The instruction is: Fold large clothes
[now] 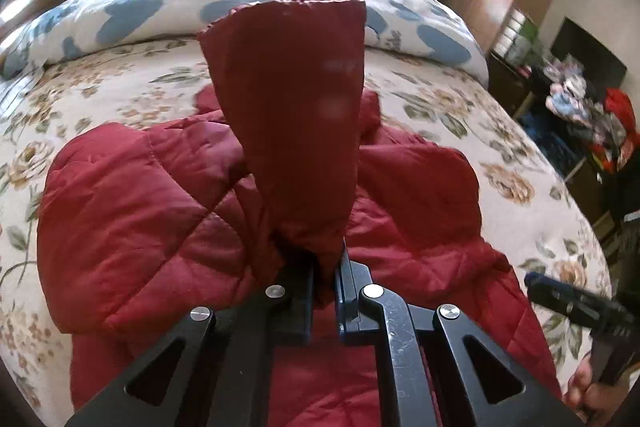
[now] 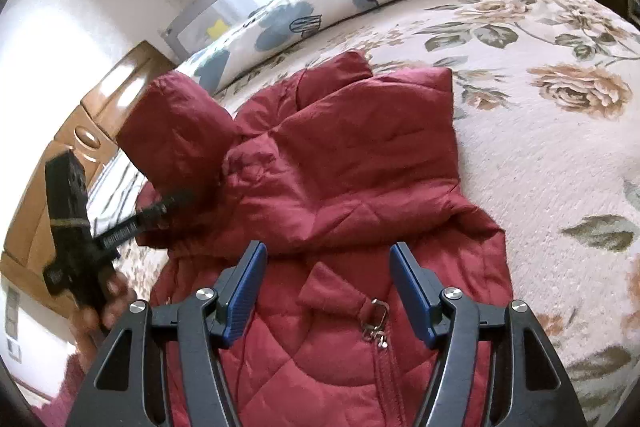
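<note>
My left gripper (image 1: 326,279) pinches the sleeve (image 1: 288,107) of the red coat (image 2: 340,179), lifting it up. My right gripper (image 2: 328,287) is spread wide over the coat on the bed (image 2: 540,147).

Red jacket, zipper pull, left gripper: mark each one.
red jacket (image 2: 360,155), right wrist view, quilted upper body.
zipper pull (image 2: 378,323), right wrist view, metal tab.
left gripper (image 1: 325,287), left wrist view, between fingertips clamping the sleeve.
</note>
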`<state>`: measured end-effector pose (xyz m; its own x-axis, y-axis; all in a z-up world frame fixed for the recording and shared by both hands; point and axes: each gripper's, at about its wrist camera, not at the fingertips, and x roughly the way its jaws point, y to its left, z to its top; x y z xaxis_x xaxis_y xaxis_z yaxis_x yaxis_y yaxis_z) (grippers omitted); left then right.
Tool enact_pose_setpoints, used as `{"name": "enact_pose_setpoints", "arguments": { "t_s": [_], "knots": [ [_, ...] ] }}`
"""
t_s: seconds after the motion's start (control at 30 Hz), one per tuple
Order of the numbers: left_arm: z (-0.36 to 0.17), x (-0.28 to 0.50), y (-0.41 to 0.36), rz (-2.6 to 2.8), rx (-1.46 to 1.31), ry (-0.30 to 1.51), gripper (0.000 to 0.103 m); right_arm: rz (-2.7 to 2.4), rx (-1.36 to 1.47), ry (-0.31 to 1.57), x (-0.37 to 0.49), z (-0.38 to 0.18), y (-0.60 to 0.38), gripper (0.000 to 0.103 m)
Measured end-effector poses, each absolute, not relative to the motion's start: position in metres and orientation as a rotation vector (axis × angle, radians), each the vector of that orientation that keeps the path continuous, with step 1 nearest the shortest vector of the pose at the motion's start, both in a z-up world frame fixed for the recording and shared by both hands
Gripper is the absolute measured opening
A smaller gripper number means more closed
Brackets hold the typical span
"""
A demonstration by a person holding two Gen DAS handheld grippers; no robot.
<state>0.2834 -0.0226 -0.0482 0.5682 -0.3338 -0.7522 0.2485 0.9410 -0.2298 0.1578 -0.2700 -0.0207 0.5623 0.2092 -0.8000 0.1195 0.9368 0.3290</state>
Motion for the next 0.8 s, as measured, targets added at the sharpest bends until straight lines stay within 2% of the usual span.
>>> {"name": "enact_pose_setpoints", "arguments": {
  "t_s": [0.6,0.67,0.8],
  "knots": [
    [-0.092,0.295,-0.082,-0.414,0.071,0.973,0.009,0.074,0.635,0.910,0.191,-0.019,-0.321,0.067],
    [-0.092,0.298,-0.080,-0.417,0.055,0.978,0.009,0.094,0.646,0.925,0.201,-0.023,-0.319,0.074],
    [-0.095,0.304,-0.084,-0.425,0.037,0.989,0.010,0.135,0.677,0.962,0.224,-0.038,-0.312,0.074]
  ]
}}
